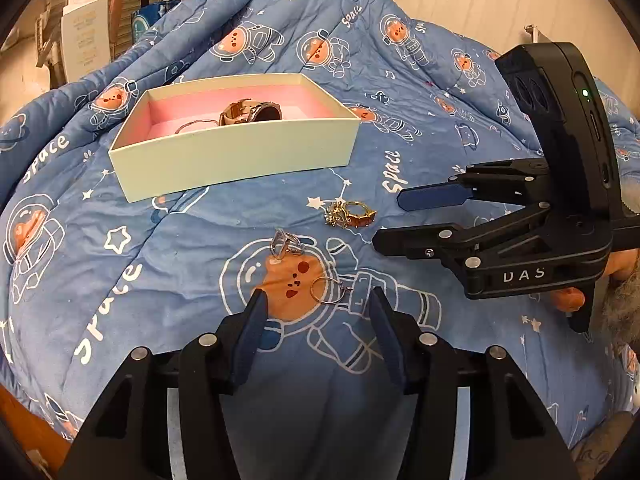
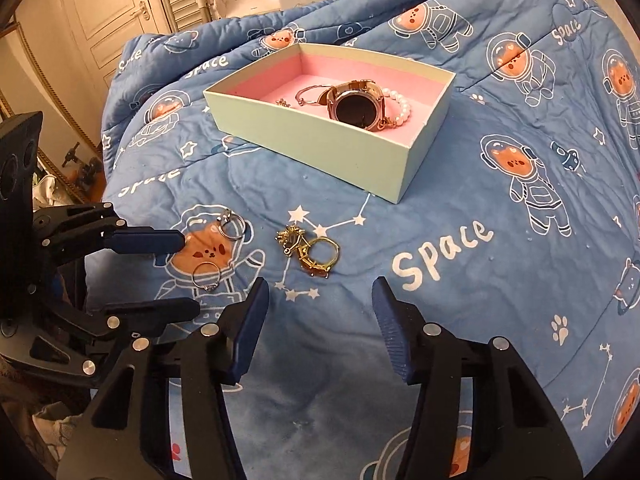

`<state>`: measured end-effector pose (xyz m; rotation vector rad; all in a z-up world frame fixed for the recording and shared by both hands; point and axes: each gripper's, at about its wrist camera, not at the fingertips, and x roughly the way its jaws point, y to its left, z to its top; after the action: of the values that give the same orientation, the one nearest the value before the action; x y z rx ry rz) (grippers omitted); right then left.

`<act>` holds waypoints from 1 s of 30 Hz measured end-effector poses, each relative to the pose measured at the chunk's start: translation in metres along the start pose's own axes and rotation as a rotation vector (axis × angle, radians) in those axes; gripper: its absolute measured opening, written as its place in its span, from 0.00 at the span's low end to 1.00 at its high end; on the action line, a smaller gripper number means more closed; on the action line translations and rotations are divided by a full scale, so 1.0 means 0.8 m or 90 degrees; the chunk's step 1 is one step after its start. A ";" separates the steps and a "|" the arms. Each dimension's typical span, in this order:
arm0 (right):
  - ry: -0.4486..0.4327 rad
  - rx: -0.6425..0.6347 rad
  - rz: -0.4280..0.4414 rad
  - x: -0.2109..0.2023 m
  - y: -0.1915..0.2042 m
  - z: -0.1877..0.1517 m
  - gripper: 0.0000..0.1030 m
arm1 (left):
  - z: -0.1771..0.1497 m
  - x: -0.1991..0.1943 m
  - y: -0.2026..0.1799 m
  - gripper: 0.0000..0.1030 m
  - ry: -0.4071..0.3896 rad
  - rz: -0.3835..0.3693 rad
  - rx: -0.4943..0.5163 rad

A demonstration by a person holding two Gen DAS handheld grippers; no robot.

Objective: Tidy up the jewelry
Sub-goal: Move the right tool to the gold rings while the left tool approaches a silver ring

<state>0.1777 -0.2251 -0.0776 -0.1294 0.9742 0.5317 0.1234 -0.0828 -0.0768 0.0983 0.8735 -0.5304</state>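
Note:
A pale green box (image 1: 236, 160) with pink lining sits on the blue quilt and holds a rose-gold watch (image 2: 356, 106), a pearl bracelet (image 2: 400, 106) and a thin bangle (image 2: 310, 94). Several rings lie loose in front of it. A thin silver ring (image 1: 325, 290) lies on the quilt just ahead of my left gripper (image 1: 318, 296), in line with the gap between its open fingers and untouched. A chunkier silver ring (image 1: 286, 245) lies just beyond. My right gripper (image 2: 320, 285) hangs open just short of a gold ring cluster (image 2: 316, 252). Each gripper shows in the other's view, the left (image 2: 189, 273) and the right (image 1: 388, 219).
The quilt (image 2: 460, 240) with astronaut bears bulges and slopes away at its edges. A door (image 2: 104, 12), shutters and a white carton (image 1: 84, 36) stand behind the bed. A person's hand (image 1: 568, 298) holds the right gripper. The two grippers sit close together over the rings.

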 end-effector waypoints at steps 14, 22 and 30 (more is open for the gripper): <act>0.004 -0.055 0.017 0.024 0.001 0.013 0.35 | 0.004 0.014 -0.008 0.22 -0.002 0.000 0.008; 0.001 -0.064 0.032 0.027 0.004 0.017 0.24 | 0.005 0.013 -0.008 0.21 -0.007 -0.007 -0.004; -0.004 -0.031 0.027 0.020 0.003 0.010 0.24 | 0.002 0.004 -0.004 0.21 -0.012 -0.017 -0.023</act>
<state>0.1898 -0.2143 -0.0856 -0.1512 0.9601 0.5948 0.1244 -0.0875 -0.0779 0.0490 0.8665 -0.5388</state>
